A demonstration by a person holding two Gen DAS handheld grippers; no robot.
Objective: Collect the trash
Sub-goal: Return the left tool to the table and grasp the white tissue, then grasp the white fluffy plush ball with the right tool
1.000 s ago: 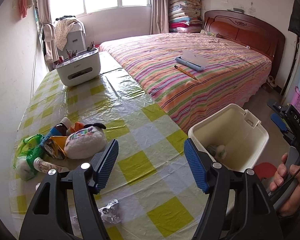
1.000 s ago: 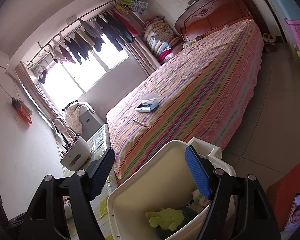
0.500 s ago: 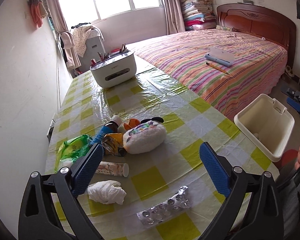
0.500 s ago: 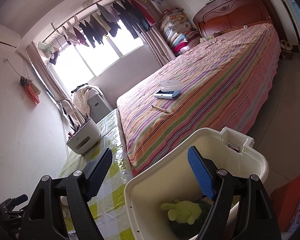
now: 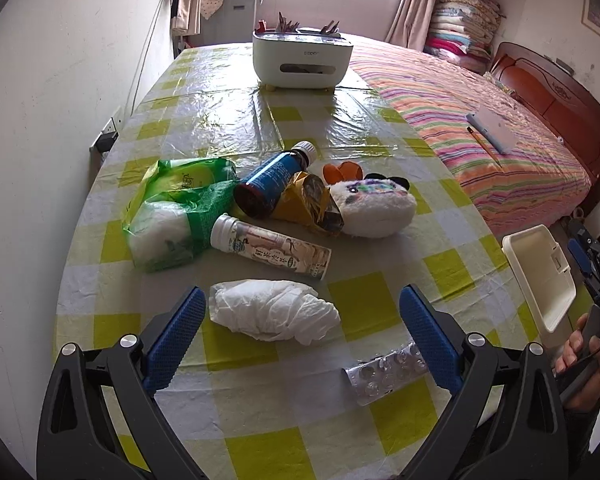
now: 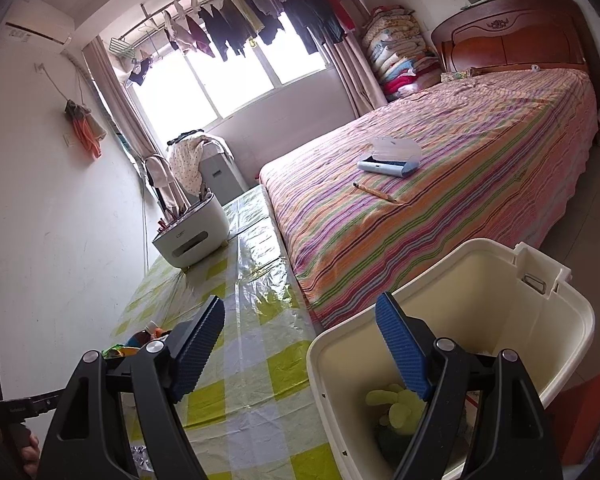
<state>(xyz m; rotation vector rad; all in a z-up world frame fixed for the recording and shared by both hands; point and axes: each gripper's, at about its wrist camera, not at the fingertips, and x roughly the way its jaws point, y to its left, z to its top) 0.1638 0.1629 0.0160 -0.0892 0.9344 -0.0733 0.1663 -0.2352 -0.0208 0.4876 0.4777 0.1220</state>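
A crumpled white tissue (image 5: 274, 314) lies on the checked table (image 5: 228, 120), between the pads of my open left gripper (image 5: 300, 336). An empty blister pack (image 5: 388, 372) lies by its right finger. Beyond lie a tube with a white cap (image 5: 272, 252), a brown bottle (image 5: 274, 184), a yellow wrapper (image 5: 308, 204), a green bag (image 5: 176, 212) and a plush toy (image 5: 372, 208). The cream bin (image 5: 540, 276) stands off the table's right edge. My right gripper (image 6: 300, 344) is open and empty, above the bin's rim (image 6: 540, 304); a green toy (image 6: 396, 400) lies inside.
A white organizer box (image 5: 302, 58) stands at the table's far end. A striped bed (image 5: 480, 128) with a case and pencil runs along the right side. A wall borders the table's left. The other hand holds the right gripper's handle (image 5: 596, 320).
My left gripper has swung left and down from the bin toward the table, and the tissue now lies between its pads. My right gripper has shifted slightly over the bin.
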